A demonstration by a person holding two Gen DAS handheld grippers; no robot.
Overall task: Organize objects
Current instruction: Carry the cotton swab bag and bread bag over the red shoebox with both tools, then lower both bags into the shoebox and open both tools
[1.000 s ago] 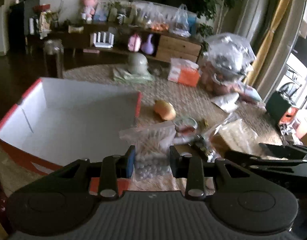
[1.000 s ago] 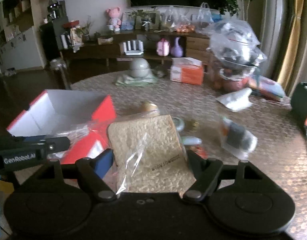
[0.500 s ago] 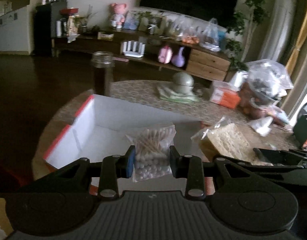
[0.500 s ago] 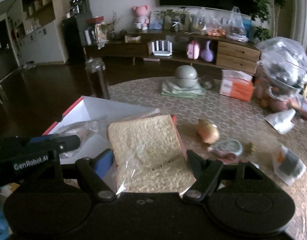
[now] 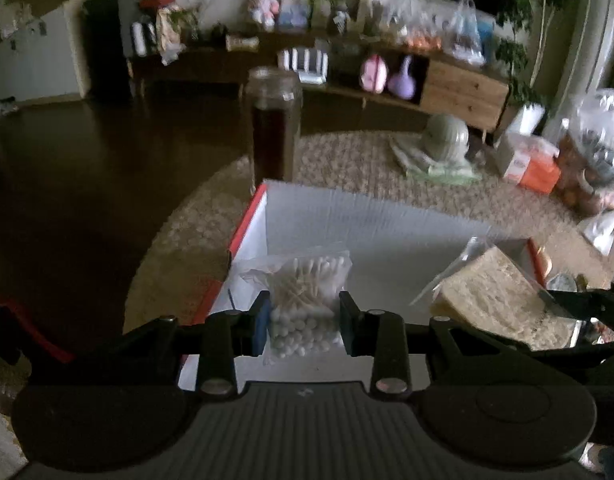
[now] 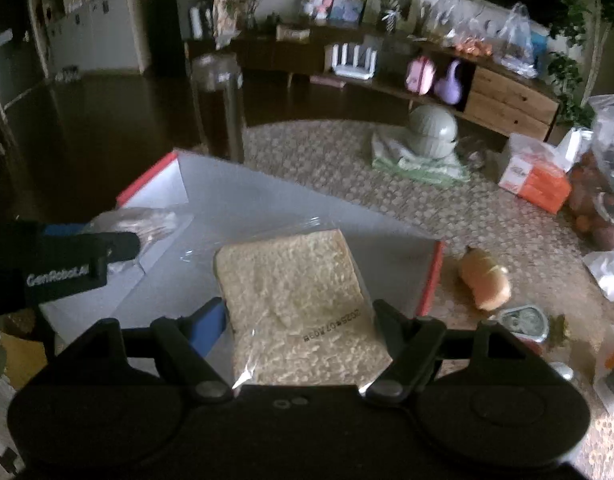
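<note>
White letters on the side of the left hand-held gripper (image 6: pixel 119 246) say "GenRobot.AI". They show in the right wrist view. The clear bag of bread (image 6: pixel 303 308) has a dark row of numbers stamped on it, upside down. It seems to start with 2025, but the rest is too blurry to read. The orange box (image 6: pixel 535 180) has a small mark that cannot be read.

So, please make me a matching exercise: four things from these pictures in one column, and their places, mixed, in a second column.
Things:
1. bag of cotton swabs
2. bagged bread slice
3. dark jar
4. orange tissue box

Places:
A. standing behind the white box
B. on the table, far right
C. in the left gripper
D. in the right gripper

Pairs: 1-C, 2-D, 3-A, 4-B
</note>
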